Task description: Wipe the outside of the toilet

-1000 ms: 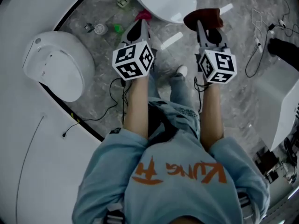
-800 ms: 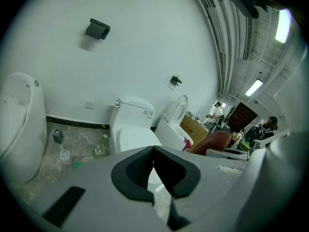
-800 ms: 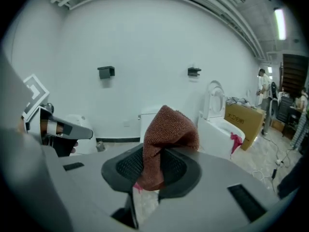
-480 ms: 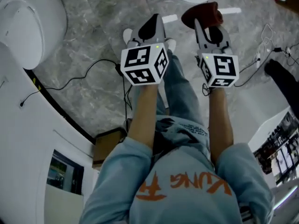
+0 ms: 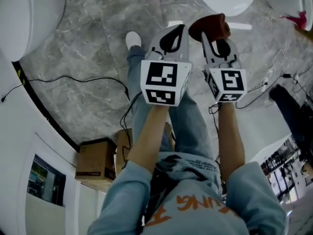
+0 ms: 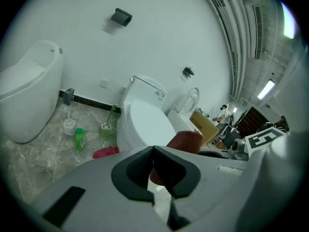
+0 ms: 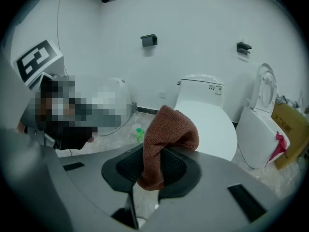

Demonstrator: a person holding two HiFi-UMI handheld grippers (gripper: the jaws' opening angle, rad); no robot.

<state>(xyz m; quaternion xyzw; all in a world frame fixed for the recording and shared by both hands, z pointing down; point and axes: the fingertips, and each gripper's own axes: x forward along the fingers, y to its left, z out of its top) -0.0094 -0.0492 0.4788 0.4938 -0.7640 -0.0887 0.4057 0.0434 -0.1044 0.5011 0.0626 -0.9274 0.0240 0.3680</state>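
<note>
The right tool [image 7: 154, 164] is clamping a rust-brown cloth [image 7: 170, 132], which is standing up out of its jaws. The left tool [image 6: 153, 168] is sitting empty, jaws together. The white toilet [image 7: 212, 120], lid down, is standing at twelve o'clock beyond the cloth.

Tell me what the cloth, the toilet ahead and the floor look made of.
Cloth: rust-brown knitted fabric, matte; a ribbed weave shows.
Toilet: probably glazed ceramic; smooth, white, glossy.
Floor: grey marble or marble-look tile; pale veins.
</note>
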